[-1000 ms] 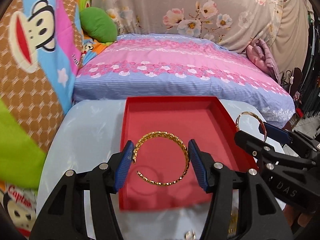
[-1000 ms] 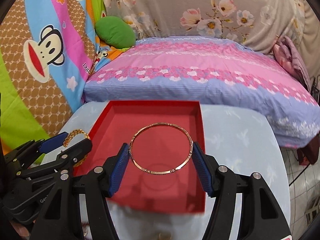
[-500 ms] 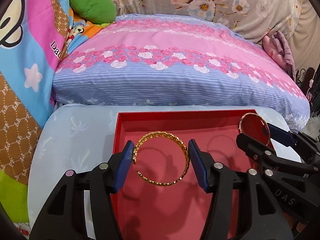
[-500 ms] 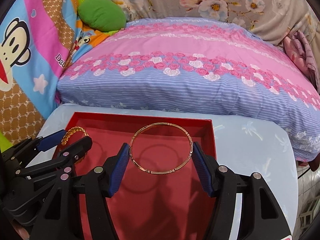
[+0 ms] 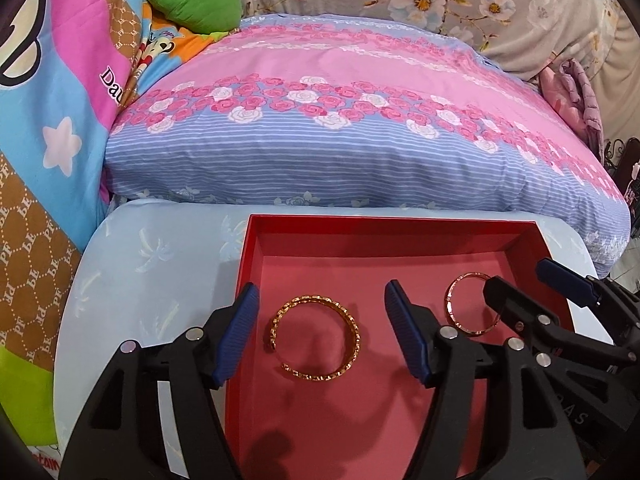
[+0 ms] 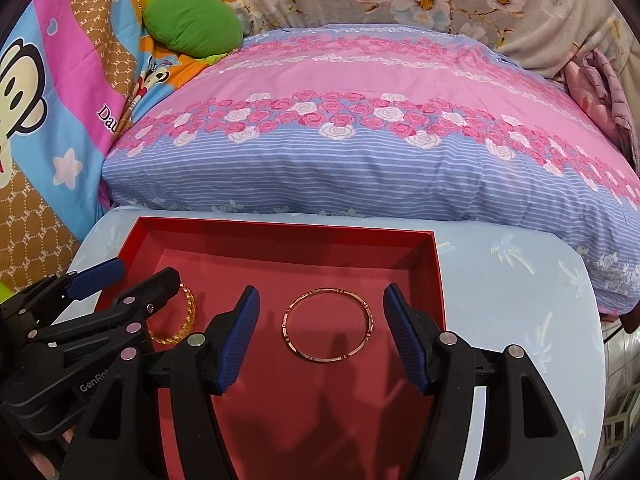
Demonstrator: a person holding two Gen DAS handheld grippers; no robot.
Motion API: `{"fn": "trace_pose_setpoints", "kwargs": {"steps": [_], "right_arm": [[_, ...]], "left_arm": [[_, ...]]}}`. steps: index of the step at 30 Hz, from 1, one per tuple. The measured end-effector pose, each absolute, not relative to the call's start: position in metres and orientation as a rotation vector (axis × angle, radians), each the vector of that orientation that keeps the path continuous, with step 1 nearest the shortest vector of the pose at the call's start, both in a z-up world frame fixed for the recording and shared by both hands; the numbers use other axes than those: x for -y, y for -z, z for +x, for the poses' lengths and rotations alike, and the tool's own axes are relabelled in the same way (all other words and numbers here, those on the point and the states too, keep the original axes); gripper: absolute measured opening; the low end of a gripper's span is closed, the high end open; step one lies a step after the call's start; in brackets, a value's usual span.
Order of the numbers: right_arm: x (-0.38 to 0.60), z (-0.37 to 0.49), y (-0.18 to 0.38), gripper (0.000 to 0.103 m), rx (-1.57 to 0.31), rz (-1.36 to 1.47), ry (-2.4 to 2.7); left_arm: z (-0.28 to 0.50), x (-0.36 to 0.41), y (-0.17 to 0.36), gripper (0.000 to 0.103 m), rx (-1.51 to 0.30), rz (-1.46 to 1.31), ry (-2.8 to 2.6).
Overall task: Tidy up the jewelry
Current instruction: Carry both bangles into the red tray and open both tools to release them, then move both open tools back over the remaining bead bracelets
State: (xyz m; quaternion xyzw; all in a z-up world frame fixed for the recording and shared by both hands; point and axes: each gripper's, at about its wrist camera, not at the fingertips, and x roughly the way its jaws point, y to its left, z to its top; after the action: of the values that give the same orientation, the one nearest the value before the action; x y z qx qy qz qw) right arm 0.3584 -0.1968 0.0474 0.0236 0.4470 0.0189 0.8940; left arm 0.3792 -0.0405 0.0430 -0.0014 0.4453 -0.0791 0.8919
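Two bracelets lie in the red tray. Between the spread, released jaws of the left gripper rests the open gold cuff bracelet, touching neither pad. The thin rose-gold bangle lies likewise between the right gripper jaws, also released, seemingly flat on the tray floor.

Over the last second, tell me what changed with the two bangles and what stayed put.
Both bangles were let go. The left gripper opened and the open gold cuff now lies on the red tray floor between its fingers. The right gripper opened too, leaving the thin closed bangle flat in the tray. Both grippers came forward and down over the tray. The tray and the floral pillow stayed put.
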Motion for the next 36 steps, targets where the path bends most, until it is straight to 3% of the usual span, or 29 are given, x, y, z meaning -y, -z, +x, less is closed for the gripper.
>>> {"fn": "trace_pose_setpoints", "kwargs": {"steps": [11,23,36], "right_arm": [[0.199,0.322,-0.079,0.063,-0.857,0.036,-0.036],[0.194,0.215,-0.122,0.063,-0.785,0.021,-0.048],[0.190,0.101,-0.102,0.063,-0.818,0.025,-0.048]], "left_arm": [[0.351,0.045,-0.073,0.063,-0.865,0.020,0.175],[0.246,0.044,-0.114,0.064,-0.791,0.047,0.202],[0.140,0.040,-0.091,0.067,-0.810,0.055,0.217]]}}
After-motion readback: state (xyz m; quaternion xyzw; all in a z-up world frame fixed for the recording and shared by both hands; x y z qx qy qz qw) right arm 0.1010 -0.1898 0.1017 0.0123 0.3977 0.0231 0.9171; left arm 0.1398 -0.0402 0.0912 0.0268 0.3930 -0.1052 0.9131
